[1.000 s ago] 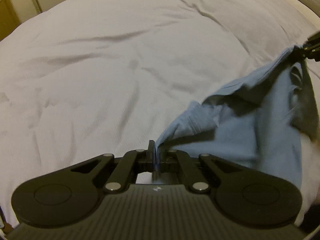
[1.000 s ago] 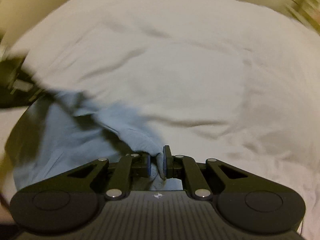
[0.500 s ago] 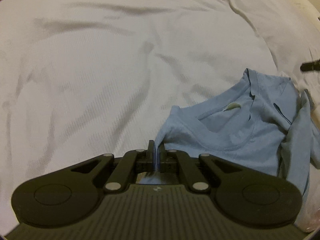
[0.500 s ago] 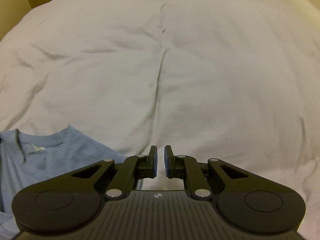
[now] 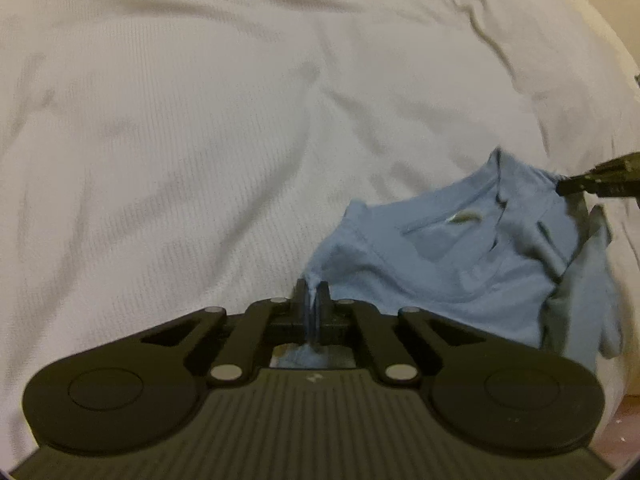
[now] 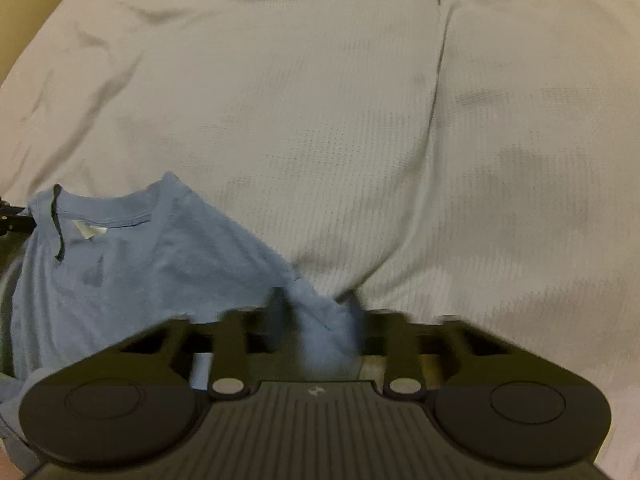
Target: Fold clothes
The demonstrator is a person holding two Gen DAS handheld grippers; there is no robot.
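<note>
A light blue T-shirt lies crumpled on the white bed cover, neck opening and label facing up. My left gripper is shut on a pinch of the shirt's near shoulder. In the right wrist view the same T-shirt spreads to the left. My right gripper is blurred, its fingers stand apart, and a fold of blue cloth sits between them. The right gripper's tip shows at the shirt's far shoulder, and the left gripper's tip shows at the frame's left edge.
The wrinkled white bed cover fills most of both views beyond the shirt. A strip of reddish floor shows past the bed's edge at lower right. A beige surface stands behind the bed at upper left.
The shirt hung lifted between both grippers a second ago; it now lies on the bed. The right gripper let go, came back to the shirt and spread its fingers. The left kept its hold.
</note>
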